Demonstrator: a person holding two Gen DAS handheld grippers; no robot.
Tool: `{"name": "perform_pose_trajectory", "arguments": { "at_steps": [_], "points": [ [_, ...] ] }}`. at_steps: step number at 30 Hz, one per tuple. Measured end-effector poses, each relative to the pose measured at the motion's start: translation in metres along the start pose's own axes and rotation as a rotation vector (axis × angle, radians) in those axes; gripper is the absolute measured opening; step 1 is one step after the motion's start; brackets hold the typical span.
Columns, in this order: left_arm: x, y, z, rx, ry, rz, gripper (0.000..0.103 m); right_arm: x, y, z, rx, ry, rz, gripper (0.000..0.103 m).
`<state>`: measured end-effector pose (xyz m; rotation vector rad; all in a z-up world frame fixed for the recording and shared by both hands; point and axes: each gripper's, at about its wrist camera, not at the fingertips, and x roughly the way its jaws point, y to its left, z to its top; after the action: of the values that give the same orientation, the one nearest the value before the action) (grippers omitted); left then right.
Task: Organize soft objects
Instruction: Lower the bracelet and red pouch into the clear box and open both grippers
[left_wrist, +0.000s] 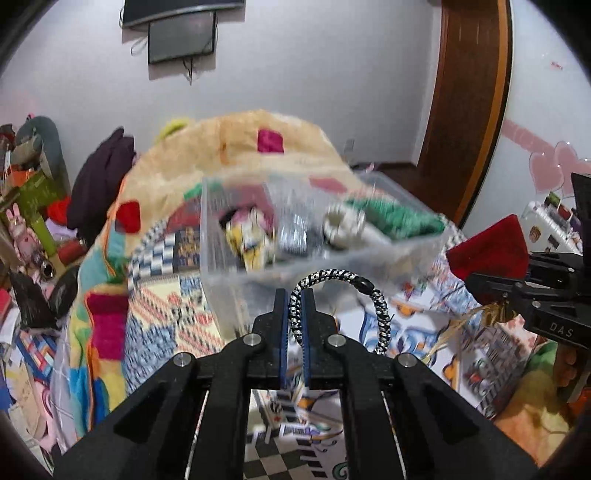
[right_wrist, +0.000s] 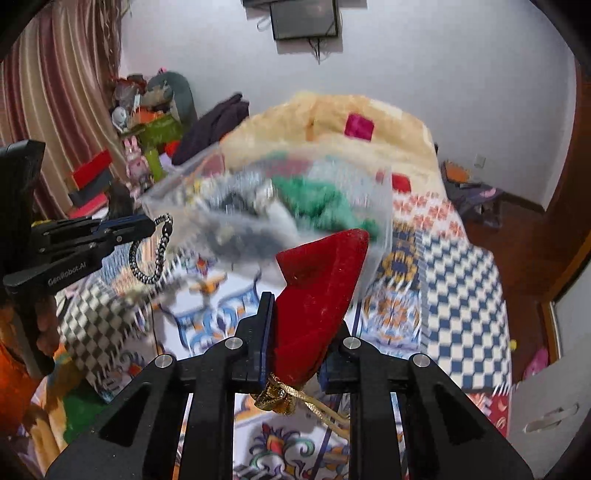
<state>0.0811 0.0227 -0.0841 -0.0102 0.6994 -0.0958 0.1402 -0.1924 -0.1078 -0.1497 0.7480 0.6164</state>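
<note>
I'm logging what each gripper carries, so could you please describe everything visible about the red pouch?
The red pouch looks like velvet, a soft drawstring bag with a crumpled gold-lined mouth and thin gold cords trailing below. The right gripper is shut on its lower half, mouth toward the camera, closed end pointing up and away. It hangs in the air before the clear plastic bin, above the patterned bedspread. Nothing but the gripper visibly touches it.

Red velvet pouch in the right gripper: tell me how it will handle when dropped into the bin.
The red velvet pouch probably flops: it creases between the right gripper fingers. It looks light and nearly empty. Its gold drawstring dangles and might snag the clear bin.
</note>
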Motion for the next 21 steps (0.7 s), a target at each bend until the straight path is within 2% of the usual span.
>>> {"name": "perform_pose_trajectory", "arguments": {
  "at_steps": [10,21],
  "points": [
    [-0.011,-0.002,0.039,0.015,-0.098,0.014,0.005,-0.016,0.006,0.054,-0.014,-0.169,0.004,0.017],
    [0.003,0.014,0.073,-0.008,-0.139,0.049,0.005,-0.006,0.013,0.091,-0.022,-0.256,0.040,0.017]
  ]
}}
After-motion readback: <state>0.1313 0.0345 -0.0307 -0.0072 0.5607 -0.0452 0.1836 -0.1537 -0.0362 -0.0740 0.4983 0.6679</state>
